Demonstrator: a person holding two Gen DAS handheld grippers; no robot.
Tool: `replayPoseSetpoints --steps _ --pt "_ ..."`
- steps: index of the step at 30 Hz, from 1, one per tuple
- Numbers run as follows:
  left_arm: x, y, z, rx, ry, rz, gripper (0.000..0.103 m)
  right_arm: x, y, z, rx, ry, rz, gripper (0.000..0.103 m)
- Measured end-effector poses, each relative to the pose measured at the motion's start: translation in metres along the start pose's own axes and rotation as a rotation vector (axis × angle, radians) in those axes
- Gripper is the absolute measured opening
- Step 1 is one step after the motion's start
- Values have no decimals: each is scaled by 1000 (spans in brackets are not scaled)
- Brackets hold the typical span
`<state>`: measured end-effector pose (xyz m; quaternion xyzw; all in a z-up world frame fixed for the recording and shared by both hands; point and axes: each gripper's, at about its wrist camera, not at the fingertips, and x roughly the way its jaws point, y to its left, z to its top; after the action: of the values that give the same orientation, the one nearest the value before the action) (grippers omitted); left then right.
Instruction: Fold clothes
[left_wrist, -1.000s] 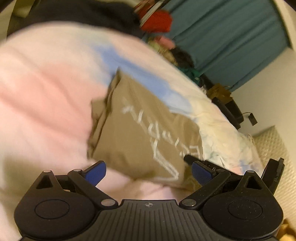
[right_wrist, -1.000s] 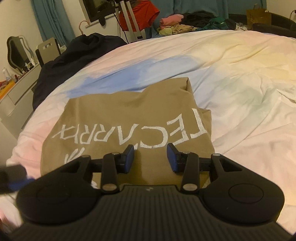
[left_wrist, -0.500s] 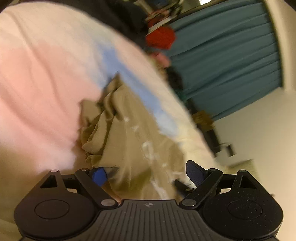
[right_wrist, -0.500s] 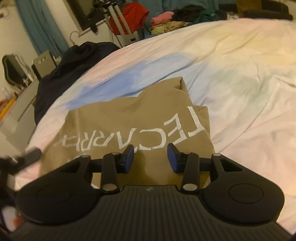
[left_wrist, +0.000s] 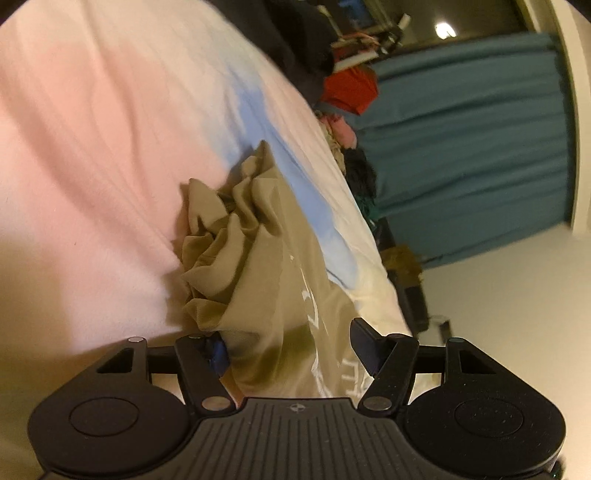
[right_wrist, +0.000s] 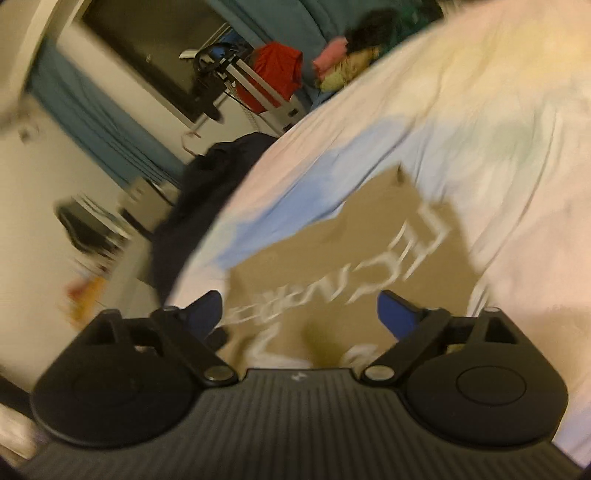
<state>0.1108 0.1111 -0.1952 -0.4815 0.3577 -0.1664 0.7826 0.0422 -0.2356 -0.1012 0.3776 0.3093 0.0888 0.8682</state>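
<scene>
Since a second ago both views have rolled, and the tan T-shirt (left_wrist: 273, 280) has bunched into soft crumpled folds at its 10 o'clock edge in the left wrist view. It lies on the bed (left_wrist: 92, 140), whose smooth sheet is blotched pink, blue and cream. The left gripper (left_wrist: 291, 350) is closing, its fingers astride the near hem with cloth between them, one pad half buried; whether they press yet I cannot tell. The right gripper (right_wrist: 301, 314) is opening, fingers spread wide over the shirt's white lettering (right_wrist: 391, 258). At 12 o'clock sit a dark garment (right_wrist: 199, 206), a red one (right_wrist: 277, 74) and teal curtains (left_wrist: 465, 147). Only the right view, blurred, shows the lettering whole.
</scene>
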Motion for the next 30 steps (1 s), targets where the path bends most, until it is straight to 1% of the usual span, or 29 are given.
replayPoseSetpoints --steps 2,5,7,9,13,16,19,21,23,24,25,26,27,28,30 --pt "6 6 3 -29 11 21 66 4 -7 -6 98 40 48 92" --pt "12 2 6 6 24 69 67 15 -18 -12 211 92 89 92" --pt "9 -5 4 47 26 81 68 19 -23 -13 238 102 72 92" --pt "2 -14 0 96 11 65 68 21 -26 -13 249 95 45 92" --pt "-9 -34 -6 195 -11 37 68 23 -34 -10 296 85 52 92" --pt "-18 -46 -14 264 -21 22 69 25 -35 -9 307 81 58 92" --pt "-18 -48 -17 264 -17 14 73 25 -37 -9 323 80 65 92" --pt "-15 -44 -16 236 -14 13 73 21 -43 -8 340 79 69 92" --pt "-10 -41 -15 220 -1 28 73 19 -47 -8 355 77 71 92" --pt "-3 -39 -13 229 21 73 72 18 -48 -7 362 77 71 92" --pt "4 -37 -11 238 42 117 61 18 -50 -8 370 80 71 92" --pt "10 -36 -9 246 63 160 54 18 -51 -8 377 83 72 92" --pt "15 -33 -7 240 75 179 52 18 -53 -9 384 89 70 92" --pt "20 -30 -5 234 86 196 52 18 -54 -10 387 94 68 92" --pt "14 -32 -5 214 58 148 50 19 -54 -11 384 101 59 92"
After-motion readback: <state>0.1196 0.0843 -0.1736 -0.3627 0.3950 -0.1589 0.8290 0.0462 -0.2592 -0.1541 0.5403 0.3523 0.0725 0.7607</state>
